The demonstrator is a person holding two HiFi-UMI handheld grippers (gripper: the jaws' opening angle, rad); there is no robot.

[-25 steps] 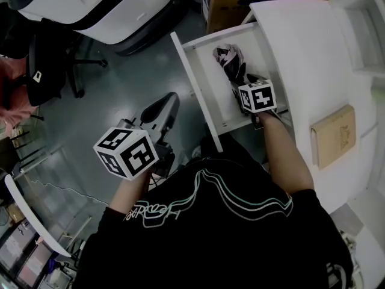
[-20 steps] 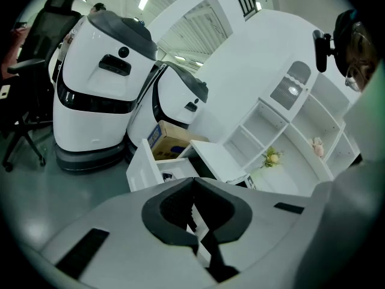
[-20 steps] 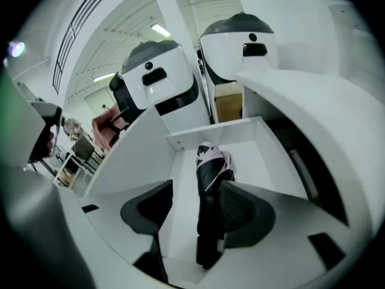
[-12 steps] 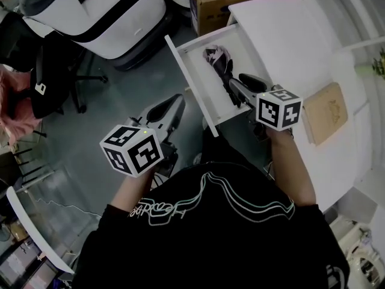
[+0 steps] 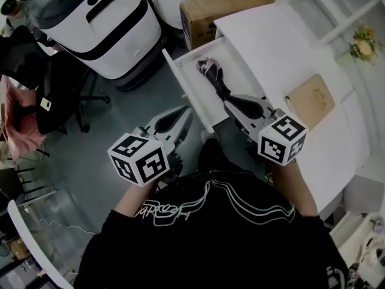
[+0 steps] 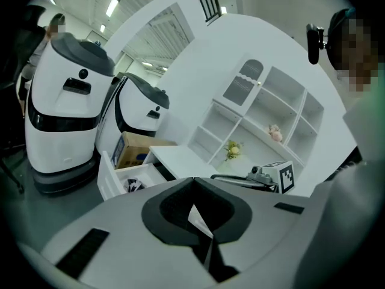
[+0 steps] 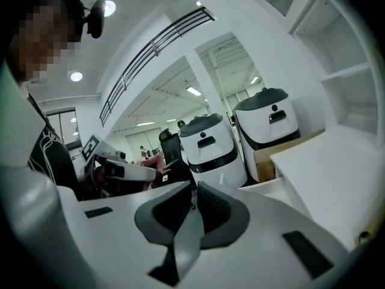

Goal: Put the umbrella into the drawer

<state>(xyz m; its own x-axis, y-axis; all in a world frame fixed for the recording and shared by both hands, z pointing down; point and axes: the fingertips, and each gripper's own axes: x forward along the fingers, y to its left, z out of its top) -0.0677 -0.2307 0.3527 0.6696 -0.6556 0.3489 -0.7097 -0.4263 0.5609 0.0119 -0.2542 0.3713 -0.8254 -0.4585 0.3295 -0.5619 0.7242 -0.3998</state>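
Observation:
The folded umbrella (image 5: 212,77), dark with a pale patterned end, lies inside the open white drawer (image 5: 180,80); it also shows small in the left gripper view (image 6: 133,185). My right gripper (image 5: 233,103) hovers above the drawer's near end, clear of the umbrella. Its jaws are closing and nearly meet, with nothing between them (image 7: 192,198). My left gripper (image 5: 184,114) hangs left of the drawer front over the floor. Its jaws stand together and empty (image 6: 194,205).
The drawer juts from a white desk (image 5: 271,41) that bears a tan book (image 5: 310,101). A cardboard box (image 5: 222,11) and two white robots (image 5: 114,17) stand behind the drawer. A black office chair (image 5: 48,83) is at the left. Shelves with flowers (image 5: 363,44) rise at the right.
My right gripper has risen out of the drawer toward the person and its jaws have closed; the umbrella stays in the drawer. The left gripper has risen a little.

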